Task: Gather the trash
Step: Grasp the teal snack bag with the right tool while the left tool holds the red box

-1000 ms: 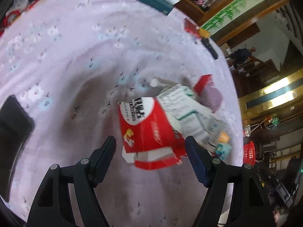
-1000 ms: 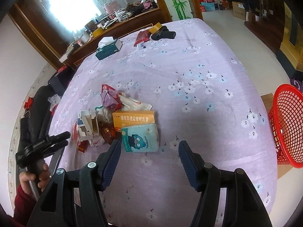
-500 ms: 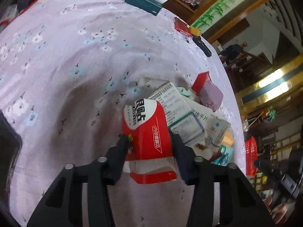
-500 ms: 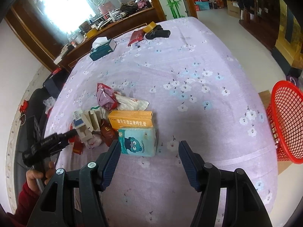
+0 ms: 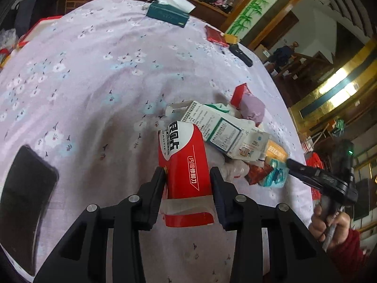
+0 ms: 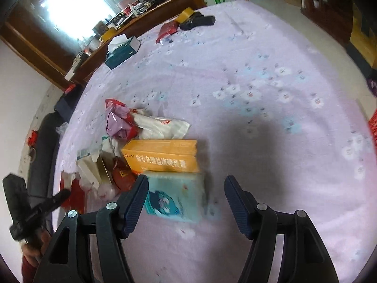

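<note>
A red carton (image 5: pixel 186 162) with white Chinese lettering sits clamped between the two black fingers of the left gripper (image 5: pixel 187 176), low in the centre of the left wrist view; both fingers press flat against the carton's sides. The carton lies at the near end of a heap of trash on a table draped in a lilac floral cloth (image 5: pixel 94 75). Directly behind it in that frame rests a white medicine box (image 5: pixel 221 129) with green print, and beyond that, toward the centre right, a crumpled purple wrapper (image 5: pixel 253 108).

In the right wrist view the right gripper (image 6: pixel 186 195) hangs with its fingers spread wide, gripping nothing, above a teal tissue pack (image 6: pixel 174 195) printed with a cartoon figure. The pack lies partly between the fingers, closer to the left-hand one. Touching its far edge is an orange box (image 6: pixel 162 158) with white characters, and behind that a white plastic bag (image 6: pixel 160 127) beside the purple wrapper (image 6: pixel 117 120). The left gripper (image 6: pixel 54 200) shows at the lower left edge of this frame.

At the upper left of the right wrist view a dark green tissue box (image 6: pixel 121 52) stands well apart from the heap, and a black object (image 6: pixel 198 21) lies at the table's far end near the top centre. A dark phone-like slab (image 5: pixel 23 188) lies on the cloth at the lower left of the left wrist view. The rim of a red basket (image 6: pixel 373 125) shows at the right edge of the right wrist view, off the table.
</note>
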`<state>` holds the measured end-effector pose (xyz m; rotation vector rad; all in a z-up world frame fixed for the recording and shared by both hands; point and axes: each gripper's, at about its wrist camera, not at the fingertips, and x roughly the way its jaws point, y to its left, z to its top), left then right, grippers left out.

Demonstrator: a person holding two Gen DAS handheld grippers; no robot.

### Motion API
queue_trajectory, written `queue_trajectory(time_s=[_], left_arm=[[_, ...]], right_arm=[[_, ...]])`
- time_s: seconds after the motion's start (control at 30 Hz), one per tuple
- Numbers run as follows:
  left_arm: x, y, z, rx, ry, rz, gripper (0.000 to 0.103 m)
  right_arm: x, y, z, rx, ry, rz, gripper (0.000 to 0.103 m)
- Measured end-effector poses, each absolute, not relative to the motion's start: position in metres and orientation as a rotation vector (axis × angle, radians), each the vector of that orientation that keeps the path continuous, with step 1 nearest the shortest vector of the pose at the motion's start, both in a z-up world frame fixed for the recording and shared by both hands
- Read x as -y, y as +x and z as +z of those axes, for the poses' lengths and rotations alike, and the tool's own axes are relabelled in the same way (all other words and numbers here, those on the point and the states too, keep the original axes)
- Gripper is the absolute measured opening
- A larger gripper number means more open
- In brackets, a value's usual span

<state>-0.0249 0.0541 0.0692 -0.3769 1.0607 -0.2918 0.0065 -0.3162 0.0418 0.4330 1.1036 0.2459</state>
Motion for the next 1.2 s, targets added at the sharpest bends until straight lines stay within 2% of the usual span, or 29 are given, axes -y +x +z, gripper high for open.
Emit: queue_trajectory(time_s=[0.1, 0.33, 0.37, 0.47, 0.57, 0.63, 0.9, 0.93, 1.0, 1.07, 1.2], left_arm=[[-0.053, -0.028, 0.072, -1.049, -0.351, -0.316, 0.038], [-0.052, -0.029, 0.084, -1.0, -0.32, -0.357, 0.038], [-0.052, -0.029, 0.086, -0.993, -0.327, -0.358, 0.038], [-0.05, -0.032, 0.09, -0.98, -0.329, -0.344, 0.038], [-0.047, -0.04, 0.093, -0.971, -0.324, -0.318, 0.038], [-0.045, -0.048, 0.098, -0.962, -0.331, -0.296, 0.038], [-0.031, -0.067, 0.108, -0.946, -0.335, -0.247, 0.038], [-0.027, -0.068, 0.108, -0.945, -0.33, -0.249, 0.038], [-0.018, -0.07, 0.11, -0.944, -0.307, -0.253, 0.038], [-0.009, -0.069, 0.11, -0.946, -0.289, -0.264, 0.038], [0.025, -0.068, 0.115, -0.941, -0.229, -0.321, 0.038]], right_arm=[[0.304, 0.004, 0.031, -1.137, 0.445, 0.272, 0.051], [0.271, -0.036, 0.032, -1.239, 0.462, 0.408, 0.052], [0.271, -0.041, 0.036, -1.238, 0.454, 0.41, 0.054], [0.273, -0.043, 0.048, -1.203, 0.355, 0.378, 0.069], [0.269, -0.035, 0.056, -1.161, 0.224, 0.37, 0.072], [0.256, -0.028, 0.052, -1.166, 0.155, 0.425, 0.078], [0.208, -0.016, 0.023, -1.218, -0.123, 0.521, 0.078], [0.204, -0.017, 0.019, -1.231, -0.15, 0.524, 0.075], [0.203, -0.022, 0.018, -1.23, -0.164, 0.521, 0.053], [0.208, -0.025, 0.019, -1.228, -0.155, 0.517, 0.045], [0.232, -0.035, 0.025, -1.217, -0.069, 0.486, 0.04]])
